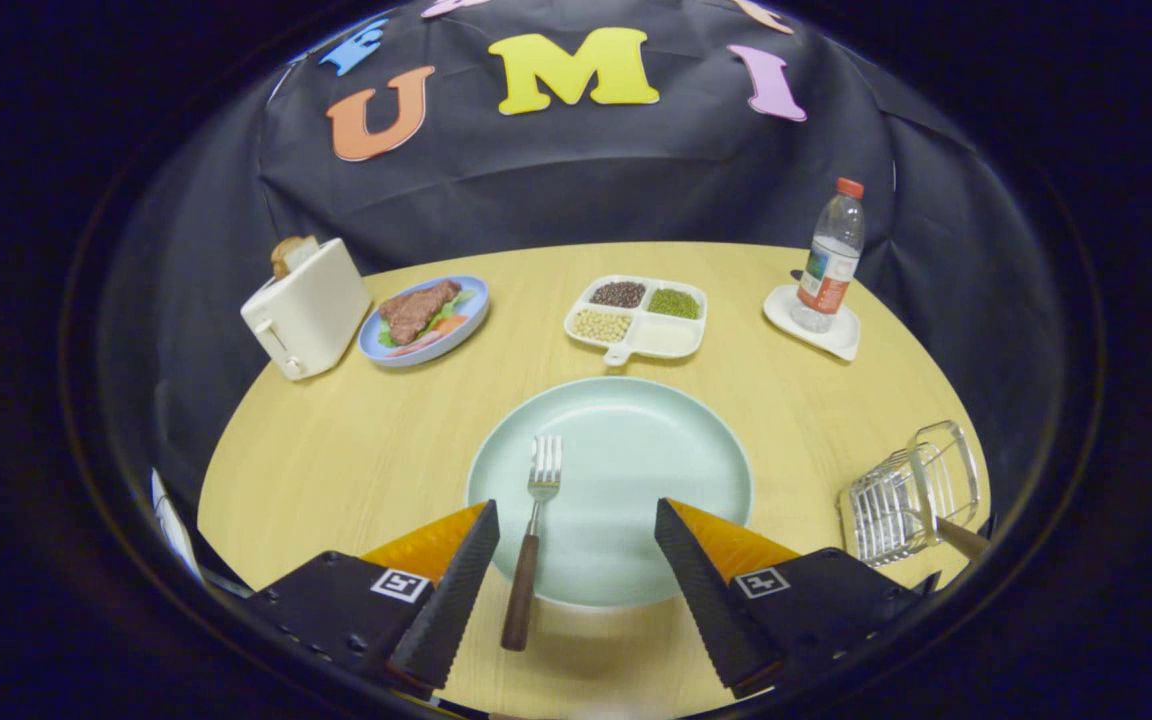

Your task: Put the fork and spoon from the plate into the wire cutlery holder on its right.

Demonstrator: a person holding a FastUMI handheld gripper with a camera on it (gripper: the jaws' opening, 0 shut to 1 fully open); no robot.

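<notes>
Fingers [576,525] spread wide, fork [533,530] between them, tines on plate [636,440], wire holder [911,495] right.

A round wooden table [356,450] carries everything. A pale green plate [636,470] lies at its centre. At eleven o'clock from the plate sit a blue dish of food [424,320] and, further out, a toaster [306,308]. At twelve o'clock is a divided tray [636,318]; at one o'clock a saucer [816,325]. At three o'clock stands the wire cutlery holder [906,495].
</notes>
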